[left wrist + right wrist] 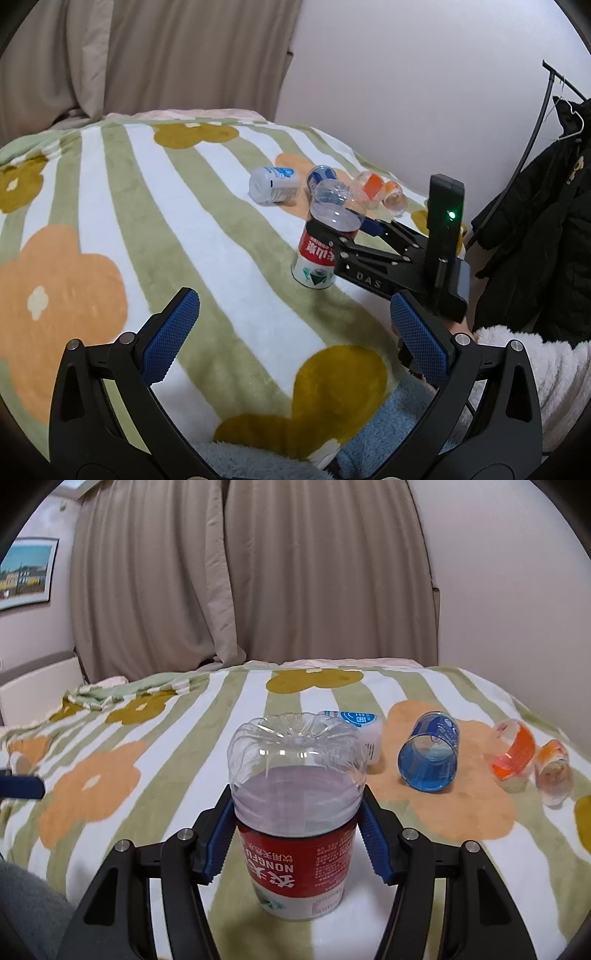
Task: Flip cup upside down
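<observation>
Blanket [184, 709]: We see a big soft blanket with green and white stripes and flower shapes. It carries all the things.

Cup [295, 812]: This is our cup, cut from a clear bottle, with a red label. It stands with its bumpy bottom up and its open end down on the blanket, near the front edge (the label words read upside down, so we think the flip is almost done).

Right gripper [295, 834]: Its two blue fingers [218, 842] are squeezed on the cup, one on each side, just where the clear part meets the red label.

Left gripper [291, 332]: Its fingers are wide apart and hold nothing. It hangs over the front edge of the blanket, well apart from the cup.

Other cups: A white cup [365, 727] lies on its side just behind our cup. A blue cup [430, 757], an orange cup [513, 753] and a small orange cup [554, 771] lie on their sides toward the right edge.

What could go wrong: The blanket is soft and lumpy, so we think the cup could tip over when the fingers let go. The cup is thin, so a hard squeeze could bend it. If the fingers pull away crooked, they could drag the cup down onto its side.
</observation>
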Demonstrator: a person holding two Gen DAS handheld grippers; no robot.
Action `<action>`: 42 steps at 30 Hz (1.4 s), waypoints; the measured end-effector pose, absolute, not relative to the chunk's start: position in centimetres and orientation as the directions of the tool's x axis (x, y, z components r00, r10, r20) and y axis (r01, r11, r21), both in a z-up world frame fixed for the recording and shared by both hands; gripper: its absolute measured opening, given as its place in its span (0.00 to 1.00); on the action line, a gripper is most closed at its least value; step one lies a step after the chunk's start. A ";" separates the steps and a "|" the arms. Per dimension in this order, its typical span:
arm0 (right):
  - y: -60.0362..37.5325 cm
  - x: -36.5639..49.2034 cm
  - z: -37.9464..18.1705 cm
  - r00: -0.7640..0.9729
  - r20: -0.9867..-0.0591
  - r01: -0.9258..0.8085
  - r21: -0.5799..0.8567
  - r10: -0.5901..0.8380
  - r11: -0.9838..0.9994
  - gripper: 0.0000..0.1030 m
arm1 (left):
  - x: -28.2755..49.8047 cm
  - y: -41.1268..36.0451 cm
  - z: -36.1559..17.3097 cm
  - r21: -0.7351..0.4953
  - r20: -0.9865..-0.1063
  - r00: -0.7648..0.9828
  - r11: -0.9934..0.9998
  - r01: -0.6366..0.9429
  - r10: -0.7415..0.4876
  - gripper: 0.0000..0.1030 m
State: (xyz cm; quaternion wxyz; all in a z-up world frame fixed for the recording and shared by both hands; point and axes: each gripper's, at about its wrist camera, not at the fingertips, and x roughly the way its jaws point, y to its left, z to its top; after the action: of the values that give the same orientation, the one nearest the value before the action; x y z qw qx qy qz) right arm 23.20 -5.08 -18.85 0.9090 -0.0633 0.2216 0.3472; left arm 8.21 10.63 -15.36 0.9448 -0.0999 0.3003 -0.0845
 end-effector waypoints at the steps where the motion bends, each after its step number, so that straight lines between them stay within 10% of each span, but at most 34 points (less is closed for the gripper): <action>1: -5.1 23.0 -18.8 0.663 -0.450 -0.661 0.025 0.599 0.750 0.56 | 8.2 10.5 -15.4 -0.236 -0.551 0.806 0.966 0.100 -0.218 1.00; 6: -4.8 23.1 -19.0 0.667 -0.453 -0.656 0.019 0.592 0.754 0.57 | 8.2 10.5 -15.4 -0.235 -0.551 0.806 0.967 0.100 -0.217 1.00; 13: -5.9 23.5 -18.9 0.665 -0.446 -0.633 0.090 0.600 0.769 0.99 | 8.1 10.4 -15.4 -0.232 -0.556 0.803 0.968 0.100 -0.216 1.00; 26: -11.5 20.8 -12.2 0.670 -0.491 -0.575 0.131 0.557 0.807 0.99 | 8.0 10.1 -12.7 -0.172 -0.514 0.841 0.981 0.092 -0.169 1.00; 34: -16.9 14.9 -0.7 0.865 -0.334 -0.392 0.013 0.374 0.920 0.99 | 7.2 6.2 -0.4 0.074 -0.273 0.962 0.997 0.003 0.018 1.00; 42: -19.2 10.8 3.2 0.948 -0.250 -0.219 -0.056 0.199 0.974 0.99 | 4.9 5.2 2.1 -0.013 -0.215 0.976 1.000 -0.021 0.018 1.00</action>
State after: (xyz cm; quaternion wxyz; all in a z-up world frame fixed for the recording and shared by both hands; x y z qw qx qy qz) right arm 10.83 -19.22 3.19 0.9859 -0.0418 0.1225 0.1059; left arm 4.93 5.20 2.14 0.9941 -0.0078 0.1081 0.0097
